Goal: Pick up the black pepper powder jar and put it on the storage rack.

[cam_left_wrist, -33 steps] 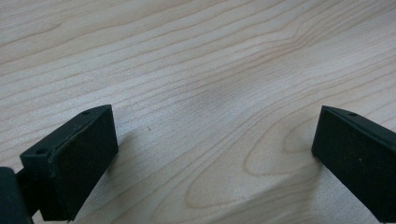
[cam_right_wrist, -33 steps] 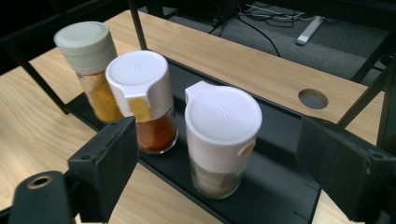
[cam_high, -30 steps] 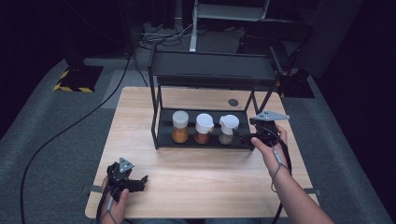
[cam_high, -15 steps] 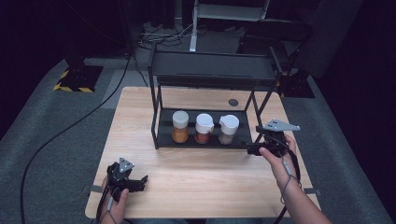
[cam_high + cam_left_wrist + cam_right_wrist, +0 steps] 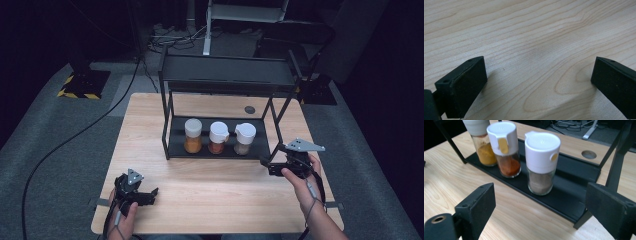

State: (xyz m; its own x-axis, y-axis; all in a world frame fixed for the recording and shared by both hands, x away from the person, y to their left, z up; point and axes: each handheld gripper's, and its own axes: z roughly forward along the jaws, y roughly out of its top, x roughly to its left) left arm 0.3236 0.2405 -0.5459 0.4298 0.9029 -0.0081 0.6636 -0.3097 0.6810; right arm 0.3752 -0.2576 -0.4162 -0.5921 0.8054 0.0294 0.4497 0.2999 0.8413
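Three spice jars are seen standing in a row on the lower shelf of the black rack [image 5: 172,127], at the middle of the high view: an orange-filled jar [image 5: 193,136] at left, a red-filled jar [image 5: 218,138] in the middle and a grey-filled jar [image 5: 244,138] at right. The right gripper [image 5: 265,166] is held at the lower right of that view, just off the rack's front right corner, and its jaws have just been opening; nothing is held between them. In the right gripper view the grey-filled jar [image 5: 542,162] is framed between the parted jaws but well ahead of them, apart from both. The left gripper [image 5: 151,195] is rested at the lower left of the table [image 5: 210,195], jaws spread wide and empty over bare wood.

Several risks can be judged from here. If the grey-filled jar is approached again, the rack's front right post [image 5: 617,160] could be struck by the outer jaw, since it stands close beside the line of approach. The red-filled jar [image 5: 506,151] could be nudged by the other jaw, as little room is left between the two jars. A grip taken high on the smooth white cap could slip or tip the jar off the shelf edge.
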